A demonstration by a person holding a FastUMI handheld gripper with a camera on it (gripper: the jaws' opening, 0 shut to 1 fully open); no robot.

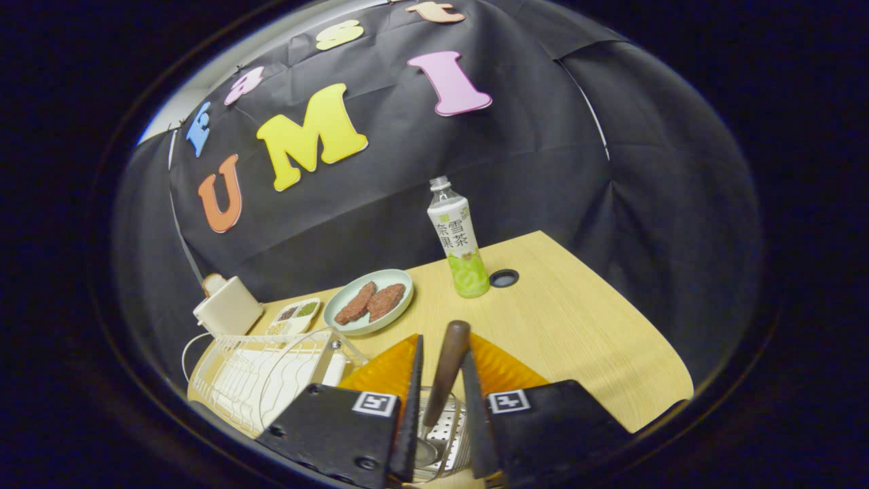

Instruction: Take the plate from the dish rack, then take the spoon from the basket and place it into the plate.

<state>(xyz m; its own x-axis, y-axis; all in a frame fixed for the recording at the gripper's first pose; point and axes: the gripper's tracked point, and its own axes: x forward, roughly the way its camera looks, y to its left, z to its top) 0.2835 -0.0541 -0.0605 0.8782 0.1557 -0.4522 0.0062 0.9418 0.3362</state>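
Right, the spoon with the dark brown wooden handle (448,367) stands between the fingers of the gripper (442,407), handle tilted up and slightly toward the bottle, its metal lower end down in the perforated steel basket (445,435). The fingers sit close on either side of the handle and look pinched on it, though actual contact at the pads is hard to confirm. Bowl end seems to be inside the basket, so I judge the spoon is gripped but not lifted clear.

The orange translucent ribbed plate (502,370) lies flat on the table right behind the basket, just beyond the fingers. It is off the rack, so the first step reads as done, and it is parked close, probably to keep the spoon transfer short.

The white wire dish rack (251,373) is beside the basket, on the side away from the open tabletop, no plate standing in it.

Further back: a pale green round dish with two reddish-brown patties (370,302), a small white divided tray with seasonings (295,314), a cream toaster with a slice of bread poking out (227,305). A clear plastic bottle of green drink (460,241) stands upright beyond the plate, next to a dark cable hole (504,278) in the light wooden table (584,333).

Next likely move: lift straight up, then forward over the orange plate; the tilted handle could slip.
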